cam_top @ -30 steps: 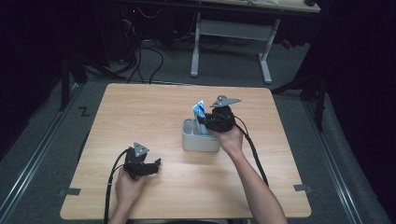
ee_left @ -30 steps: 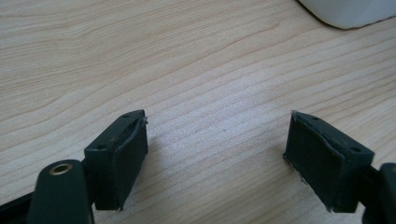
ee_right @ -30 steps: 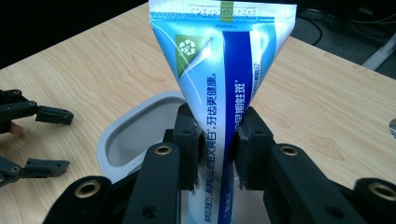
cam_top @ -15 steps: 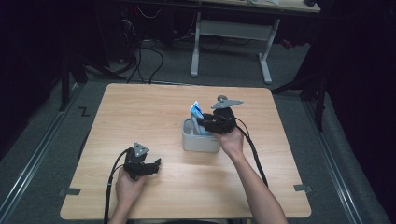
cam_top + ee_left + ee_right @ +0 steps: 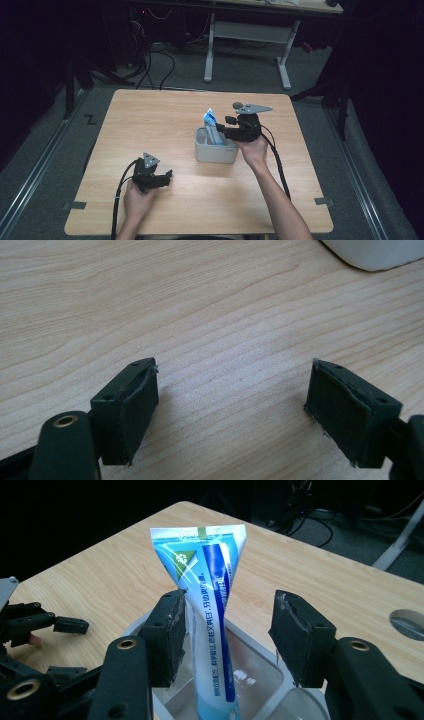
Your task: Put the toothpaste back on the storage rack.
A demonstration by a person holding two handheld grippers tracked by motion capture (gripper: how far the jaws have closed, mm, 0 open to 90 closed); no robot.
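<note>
Right tool [image 5: 225, 635] has just been opening its jaws, letting go of the toothpaste tube [image 5: 212, 605] standing in the grey bin [image 5: 215, 147]; left tool [image 5: 232, 405], near the bin, is sitting wide open on the tabletop [image 5: 165, 115].

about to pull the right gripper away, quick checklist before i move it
1. Right gripper jaws have just been opening, pads off the toothpaste tube: ok.
2. Tube stands in the grey container, crimped end up: ok.
3. Tube steady unaided: cannot tell, it leans near one pad.
4. Container fully on the table: ok.
5. Left gripper open, nothing between its jaws, away from the container: ok.
</note>
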